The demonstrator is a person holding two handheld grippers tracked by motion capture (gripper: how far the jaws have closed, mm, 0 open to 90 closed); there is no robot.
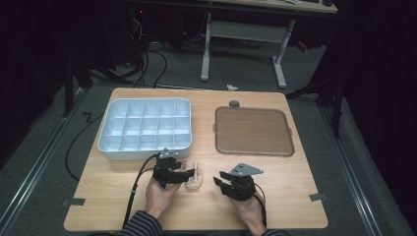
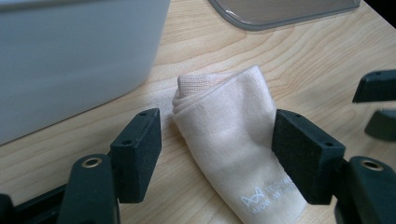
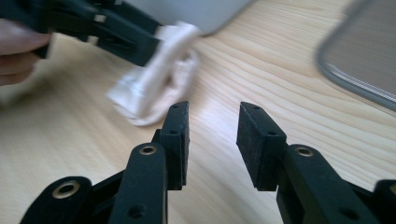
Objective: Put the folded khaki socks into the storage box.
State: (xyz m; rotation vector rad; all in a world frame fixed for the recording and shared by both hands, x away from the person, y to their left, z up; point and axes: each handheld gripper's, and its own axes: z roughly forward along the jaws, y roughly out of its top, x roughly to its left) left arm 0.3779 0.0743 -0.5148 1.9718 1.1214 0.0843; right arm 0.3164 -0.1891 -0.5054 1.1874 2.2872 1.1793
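Note:
A rolled cream cloth (image 1: 194, 178) with a small printed logo lies on the wooden table near its front edge. My left gripper (image 1: 184, 176) reaches it from the left. In the left gripper view the cloth (image 2: 229, 135) lies between the jaws of that gripper (image 2: 217, 156); the left pad stands clear of it and the right pad is at its edge, so the gripper is open. My right gripper (image 1: 221, 182) sits just right of the cloth, open with bare table between its jaws (image 3: 212, 140). The right gripper view has the cloth (image 3: 154, 84) blurred ahead to the left.
A white box of several compartments (image 1: 145, 128) stands behind the left gripper, its wall (image 2: 70, 60) close by. A flat brown tray (image 1: 253, 130) lies at the back right. A person's hands and striped sleeve come in at the table's front edge.

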